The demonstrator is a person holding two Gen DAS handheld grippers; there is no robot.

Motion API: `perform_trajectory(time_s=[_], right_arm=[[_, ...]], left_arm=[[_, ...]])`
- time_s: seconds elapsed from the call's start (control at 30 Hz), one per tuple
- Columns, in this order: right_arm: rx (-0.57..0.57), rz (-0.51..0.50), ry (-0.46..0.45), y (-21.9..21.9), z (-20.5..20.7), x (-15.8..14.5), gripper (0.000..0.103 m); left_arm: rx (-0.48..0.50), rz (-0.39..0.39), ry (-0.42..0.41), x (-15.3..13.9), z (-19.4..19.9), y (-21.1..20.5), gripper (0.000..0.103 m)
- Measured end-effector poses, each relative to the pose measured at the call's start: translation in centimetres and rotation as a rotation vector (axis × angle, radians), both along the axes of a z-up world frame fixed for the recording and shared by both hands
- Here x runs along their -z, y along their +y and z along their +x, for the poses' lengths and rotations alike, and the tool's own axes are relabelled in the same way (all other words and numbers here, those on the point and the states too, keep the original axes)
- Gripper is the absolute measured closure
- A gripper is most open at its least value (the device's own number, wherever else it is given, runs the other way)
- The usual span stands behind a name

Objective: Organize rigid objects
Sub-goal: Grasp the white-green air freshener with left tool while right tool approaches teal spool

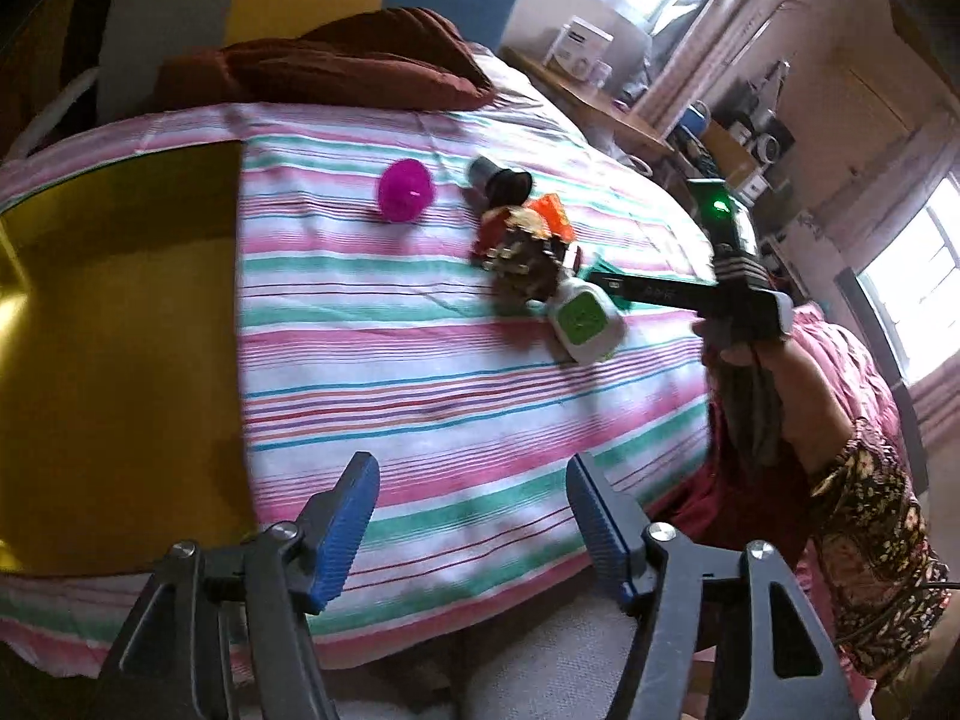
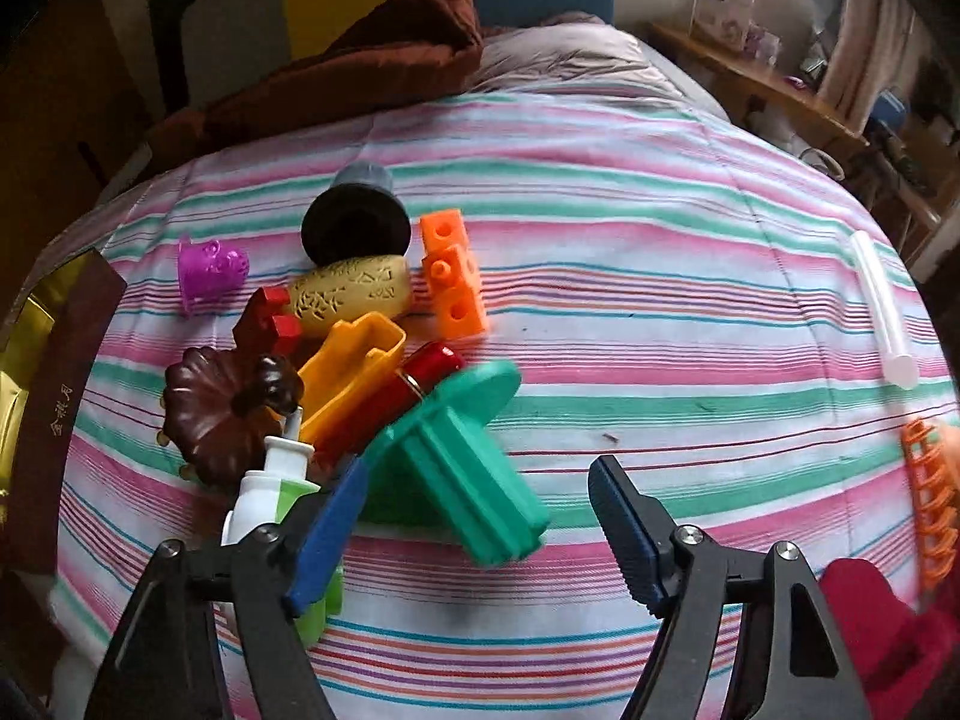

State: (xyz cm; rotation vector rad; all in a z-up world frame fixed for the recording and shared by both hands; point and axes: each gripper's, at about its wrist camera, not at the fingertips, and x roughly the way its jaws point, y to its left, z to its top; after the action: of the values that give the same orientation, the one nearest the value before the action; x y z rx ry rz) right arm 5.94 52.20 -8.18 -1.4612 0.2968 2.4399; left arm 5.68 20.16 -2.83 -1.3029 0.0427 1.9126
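Looking down over both grippers, we see the striped bed cover [image 2: 600, 276] filling most of each view, with a gold-lined box [image 1: 120, 312] lying on it well to the left of our left gripper [image 1: 471, 516]. That gripper hovers with its blue pads spread wide and nothing between them.

Our right gripper [image 2: 480, 516] is also spread, its pads pressing on nothing; the green plastic spool [image 2: 462, 456] lies tilted between its fingers, close against the left one, and we cannot tell whether that finger touches it. From the left wrist view we see the right gripper [image 1: 600, 285] reaching into the same heap, held by a hand [image 1: 744, 354].

Just ahead and left of the right gripper sits the pile: a dark brown flower-shaped piece [image 2: 222, 414], a yellow open tray [image 2: 354, 366], a tan carved oval [image 2: 354, 294], a red tube [image 2: 420, 378] touching the spool's disc, and a white and green bottle [image 2: 270, 480] beside the left finger. Farther ahead stand a dark cup [image 2: 357, 222] and orange linked cubes [image 2: 453, 276].

Left of the pile lies a small purple basket [image 2: 210, 270]. Well off to the right rest a white stick [image 2: 882, 312] and an orange comb-like clip [image 2: 930, 504]
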Motion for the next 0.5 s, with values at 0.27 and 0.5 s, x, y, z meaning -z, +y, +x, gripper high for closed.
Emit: perform_trajectory(time_s=[0.27, 0.5], right_arm=[[0.030, -0.087, -0.024, 0.5, 0.5, 1.1, 0.058], [0.064, -0.117, -0.010, 0.7, 1.0, 0.9, 0.057]], left_arm=[[0.076, 0.002, -0.053, 1.2, -0.3, 4.6, 0.037], [0.109, 0.056, -0.129, 2.2, -0.2, 9.9, 0.025]])
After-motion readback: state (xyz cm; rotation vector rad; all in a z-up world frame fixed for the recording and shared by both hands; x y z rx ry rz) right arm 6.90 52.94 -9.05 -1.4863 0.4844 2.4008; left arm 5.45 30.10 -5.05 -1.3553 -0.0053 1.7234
